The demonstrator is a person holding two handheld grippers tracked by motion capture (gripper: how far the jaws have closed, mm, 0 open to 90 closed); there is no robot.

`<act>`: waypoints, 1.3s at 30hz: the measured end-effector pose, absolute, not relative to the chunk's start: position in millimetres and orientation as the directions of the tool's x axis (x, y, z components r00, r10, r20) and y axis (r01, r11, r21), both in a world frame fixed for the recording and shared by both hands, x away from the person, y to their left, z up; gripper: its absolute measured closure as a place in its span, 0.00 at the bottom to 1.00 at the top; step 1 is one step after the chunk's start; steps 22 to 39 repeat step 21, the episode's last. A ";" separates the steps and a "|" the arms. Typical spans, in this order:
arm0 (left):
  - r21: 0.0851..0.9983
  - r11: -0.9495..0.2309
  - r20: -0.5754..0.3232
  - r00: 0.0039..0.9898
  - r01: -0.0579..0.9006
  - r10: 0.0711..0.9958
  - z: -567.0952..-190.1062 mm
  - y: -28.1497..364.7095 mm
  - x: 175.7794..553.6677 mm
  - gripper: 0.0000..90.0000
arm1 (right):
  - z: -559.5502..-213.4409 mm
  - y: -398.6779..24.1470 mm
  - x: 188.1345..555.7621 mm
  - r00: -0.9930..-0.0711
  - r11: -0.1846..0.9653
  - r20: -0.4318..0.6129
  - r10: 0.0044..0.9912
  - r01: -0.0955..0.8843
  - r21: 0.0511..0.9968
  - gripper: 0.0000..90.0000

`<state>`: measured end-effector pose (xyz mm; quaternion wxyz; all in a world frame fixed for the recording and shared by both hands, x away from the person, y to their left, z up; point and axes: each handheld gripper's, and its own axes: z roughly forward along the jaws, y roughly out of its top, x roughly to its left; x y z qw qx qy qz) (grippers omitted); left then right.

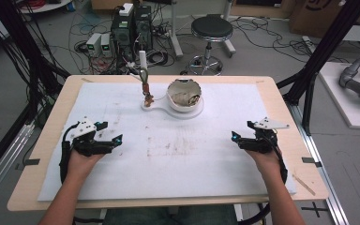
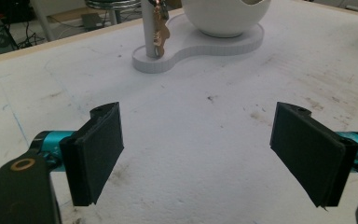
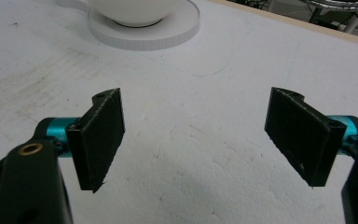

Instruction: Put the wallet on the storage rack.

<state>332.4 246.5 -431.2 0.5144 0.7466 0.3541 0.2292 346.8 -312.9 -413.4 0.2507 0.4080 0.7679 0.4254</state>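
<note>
A white bowl (image 1: 184, 96) with crumpled brownish stuff inside stands on a flat white base (image 1: 178, 110) at the back middle of the white mat. A thin post (image 1: 142, 63) rises from the base's left lobe, and a coppery key-like piece (image 1: 146, 93) hangs from it. In the left gripper view the bowl (image 2: 223, 16), the base (image 2: 200, 49) and the hanging piece (image 2: 160, 32) lie ahead. My left gripper (image 1: 111, 133) rests open at the mat's left, nothing between its jaws. At the mat's right my right gripper (image 1: 241, 131) is open too, the bowl (image 3: 133, 10) ahead of it to the left.
The white mat (image 1: 168, 150) carries brown stains near its middle. The wooden table edge (image 1: 290, 112) rims it. Behind the table stand a black stool (image 1: 211, 29), computer boxes (image 1: 131, 28) and tangled cables. Black frame posts (image 1: 326, 47) flank the table.
</note>
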 end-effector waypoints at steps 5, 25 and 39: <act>0.929 -0.224 -0.022 0.646 0.296 0.763 -432.2 247.0 332.0 0.19 | -412.6 -312.3 347.3 -0.536 0.306 -0.046 0.843 0.407 0.861 0.23; 0.928 -0.217 -0.025 0.632 0.304 0.774 -432.3 250.6 331.2 0.19 | -414.4 -309.5 348.7 -0.545 0.323 -0.054 0.837 0.410 0.853 0.23; 0.928 -0.217 -0.025 0.632 0.304 0.774 -432.3 250.6 331.2 0.19 | -414.4 -309.5 348.7 -0.545 0.323 -0.054 0.837 0.410 0.853 0.23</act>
